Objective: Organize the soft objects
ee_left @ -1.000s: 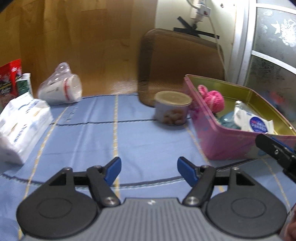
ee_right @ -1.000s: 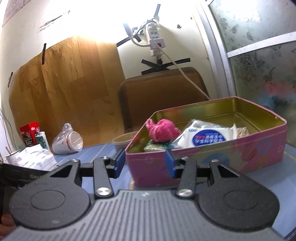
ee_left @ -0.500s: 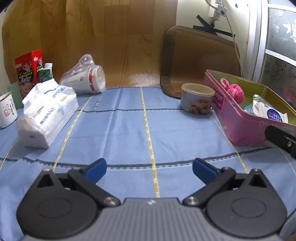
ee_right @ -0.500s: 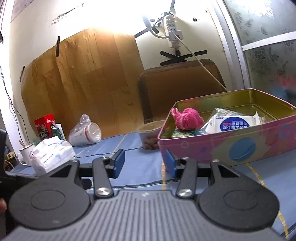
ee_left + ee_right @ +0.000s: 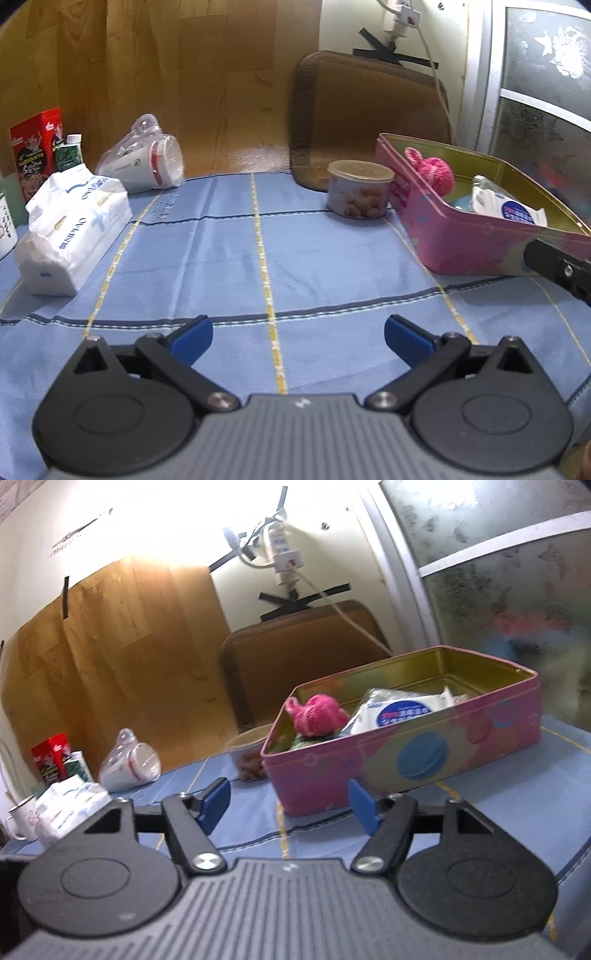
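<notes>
A pink tin box (image 5: 461, 240) stands at the right of the blue tablecloth; it also shows in the right wrist view (image 5: 424, 753). Inside lie a pink knitted toy (image 5: 432, 173) (image 5: 314, 716) and a white wet-wipe pack (image 5: 509, 206) (image 5: 399, 709). A white tissue pack (image 5: 70, 225) (image 5: 62, 808) lies at the left. My left gripper (image 5: 297, 338) is open and empty, low over the cloth's middle. My right gripper (image 5: 290, 805) is open and empty, just in front of the tin's near corner.
A round snack tub (image 5: 360, 188) stands beside the tin. A bagged paper cup (image 5: 144, 162) lies on its side at the back left. A red box (image 5: 37, 147), a small green carton (image 5: 68, 155) and a mug (image 5: 22, 816) stand far left. A brown board (image 5: 362, 118) leans on the wall.
My right gripper has opened wider and its view has swung back toward the tin. My left gripper stays open, after widening earlier, and has shifted slightly over the cloth.
</notes>
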`<state>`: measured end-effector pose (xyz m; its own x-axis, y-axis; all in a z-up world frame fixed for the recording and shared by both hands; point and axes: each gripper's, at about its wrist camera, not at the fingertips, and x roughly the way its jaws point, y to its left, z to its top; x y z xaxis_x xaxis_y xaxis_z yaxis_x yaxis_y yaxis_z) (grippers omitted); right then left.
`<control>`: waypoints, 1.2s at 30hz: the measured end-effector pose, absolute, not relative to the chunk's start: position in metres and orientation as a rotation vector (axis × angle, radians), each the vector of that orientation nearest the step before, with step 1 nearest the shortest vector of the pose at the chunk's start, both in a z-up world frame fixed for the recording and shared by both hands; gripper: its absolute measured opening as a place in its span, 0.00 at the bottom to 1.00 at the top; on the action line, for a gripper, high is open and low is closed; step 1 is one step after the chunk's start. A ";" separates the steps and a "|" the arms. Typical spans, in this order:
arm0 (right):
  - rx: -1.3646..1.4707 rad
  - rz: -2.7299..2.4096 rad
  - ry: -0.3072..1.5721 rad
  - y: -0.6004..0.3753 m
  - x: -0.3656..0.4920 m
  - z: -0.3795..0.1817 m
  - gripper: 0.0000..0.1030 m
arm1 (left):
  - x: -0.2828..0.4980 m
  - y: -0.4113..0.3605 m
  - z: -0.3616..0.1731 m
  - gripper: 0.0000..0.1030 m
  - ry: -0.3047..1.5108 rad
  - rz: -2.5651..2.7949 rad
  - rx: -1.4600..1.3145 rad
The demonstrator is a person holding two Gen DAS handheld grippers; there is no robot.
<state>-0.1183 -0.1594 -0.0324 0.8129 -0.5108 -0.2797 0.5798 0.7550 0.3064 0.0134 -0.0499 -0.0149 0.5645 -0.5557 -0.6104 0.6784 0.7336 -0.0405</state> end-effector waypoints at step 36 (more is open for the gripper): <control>0.386 -0.620 0.193 -0.155 -0.115 -0.041 0.87 | -0.006 -0.059 -0.022 1.00 0.584 -0.745 0.335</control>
